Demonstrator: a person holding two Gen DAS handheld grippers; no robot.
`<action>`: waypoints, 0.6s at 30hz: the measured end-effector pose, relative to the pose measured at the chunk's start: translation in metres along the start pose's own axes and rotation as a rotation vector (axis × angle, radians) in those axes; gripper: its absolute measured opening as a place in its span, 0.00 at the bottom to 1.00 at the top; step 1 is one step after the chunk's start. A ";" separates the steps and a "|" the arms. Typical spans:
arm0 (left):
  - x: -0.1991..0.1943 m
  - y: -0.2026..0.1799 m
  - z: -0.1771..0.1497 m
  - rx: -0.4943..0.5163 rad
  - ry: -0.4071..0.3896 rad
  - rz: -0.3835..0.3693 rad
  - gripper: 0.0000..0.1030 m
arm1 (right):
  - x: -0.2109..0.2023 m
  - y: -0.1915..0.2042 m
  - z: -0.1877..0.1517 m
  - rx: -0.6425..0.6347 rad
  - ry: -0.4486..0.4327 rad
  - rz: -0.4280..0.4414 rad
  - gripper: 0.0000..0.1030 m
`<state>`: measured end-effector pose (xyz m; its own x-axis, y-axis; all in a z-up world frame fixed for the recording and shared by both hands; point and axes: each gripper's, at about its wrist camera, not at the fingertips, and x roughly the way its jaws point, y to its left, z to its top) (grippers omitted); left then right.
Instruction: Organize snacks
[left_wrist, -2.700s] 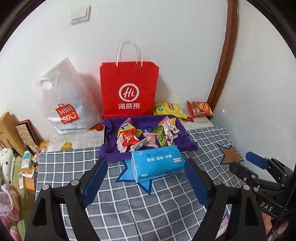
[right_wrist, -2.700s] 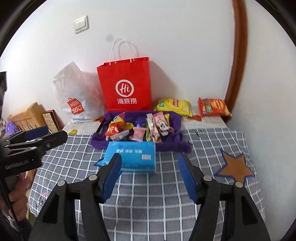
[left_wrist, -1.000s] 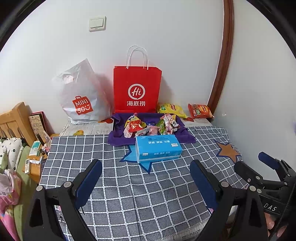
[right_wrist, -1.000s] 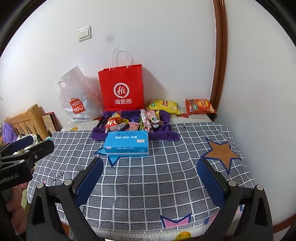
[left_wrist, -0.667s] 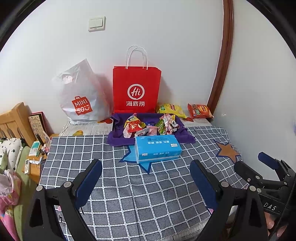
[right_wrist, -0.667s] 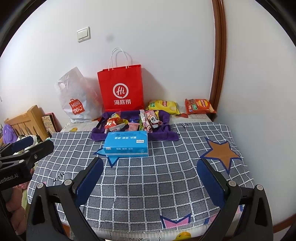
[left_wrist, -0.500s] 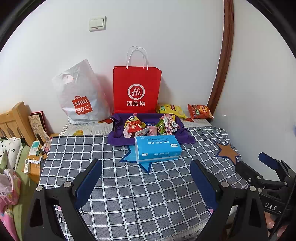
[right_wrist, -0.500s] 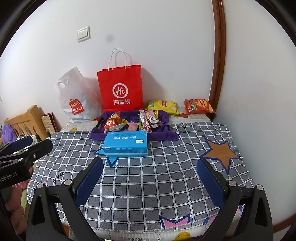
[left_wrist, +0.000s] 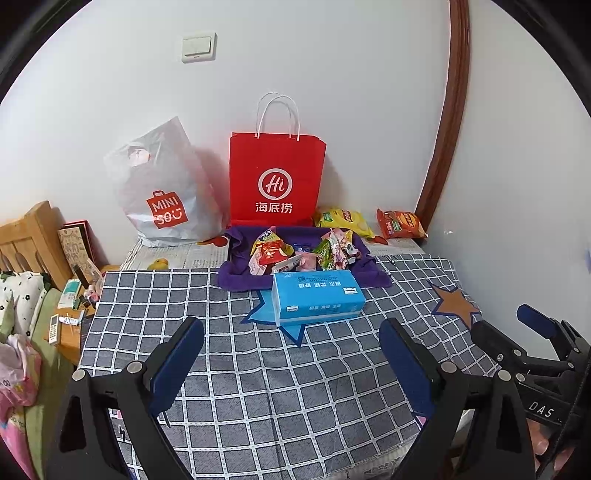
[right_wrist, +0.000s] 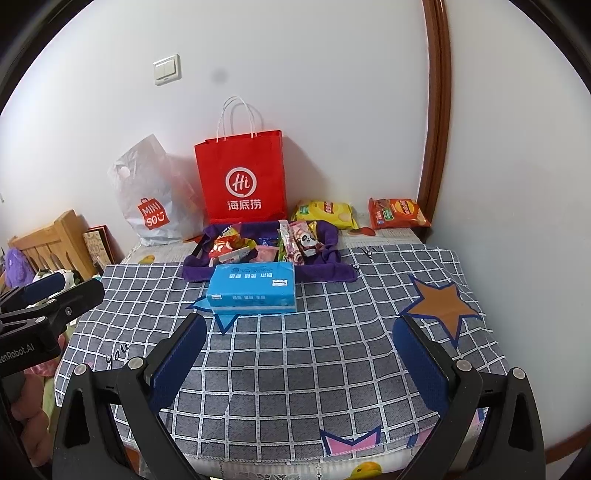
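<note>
Lower frame, both views: each gripper held low over the near edge of the table, jaws spread wide, nothing between the blue pads. Left gripper (left_wrist: 291, 343) in the left wrist view; right gripper (right_wrist: 299, 339) in the right wrist view. Each also shows at the side edge of the other's view.

Beneath them, a grey checked tablecloth (right_wrist: 314, 354) with star patches, bare across the near half of the frame. An orange star (right_wrist: 441, 301) sits at centre right in the right wrist view.

Mid-frame, centre: blue tissue box (left_wrist: 317, 297) lying flat on the cloth, partly over a blue star patch. Well apart from both grippers.

Just behind the box, touching or nearly so: purple cloth tray (left_wrist: 373, 275) with raised folded edges. Heaped inside are the small snack packets (left_wrist: 303, 253), red, yellow, green and pink wrappers, some leaning upright.

Behind the tray, against the white wall, upper centre: red paper bag (left_wrist: 277, 181) standing upright, white handles up. To its left a translucent plastic shopping bag (left_wrist: 162, 192), slumped. To its right, lying flat near the wall: a yellow chip bag (right_wrist: 325, 214), then an orange-red chip bag (right_wrist: 399, 213) by the brown door frame (right_wrist: 437, 110).

Left edge of the frame: wooden headboard (left_wrist: 29, 236), bedding and small clutter, too small to identify.
</note>
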<state>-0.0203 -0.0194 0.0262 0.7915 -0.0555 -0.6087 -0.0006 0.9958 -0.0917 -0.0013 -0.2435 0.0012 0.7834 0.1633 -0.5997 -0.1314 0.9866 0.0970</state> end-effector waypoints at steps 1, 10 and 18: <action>0.000 0.001 0.000 -0.002 -0.001 -0.001 0.93 | 0.000 0.001 0.000 -0.001 0.000 -0.001 0.97; 0.000 0.000 -0.001 -0.001 -0.001 0.000 0.93 | 0.001 0.004 0.000 -0.007 0.002 0.001 0.97; 0.000 0.002 0.000 -0.003 0.001 -0.004 0.93 | 0.002 0.004 0.000 -0.007 0.002 0.002 0.97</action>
<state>-0.0205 -0.0174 0.0264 0.7911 -0.0599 -0.6087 0.0012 0.9953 -0.0964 0.0000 -0.2394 0.0002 0.7820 0.1648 -0.6011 -0.1371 0.9863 0.0920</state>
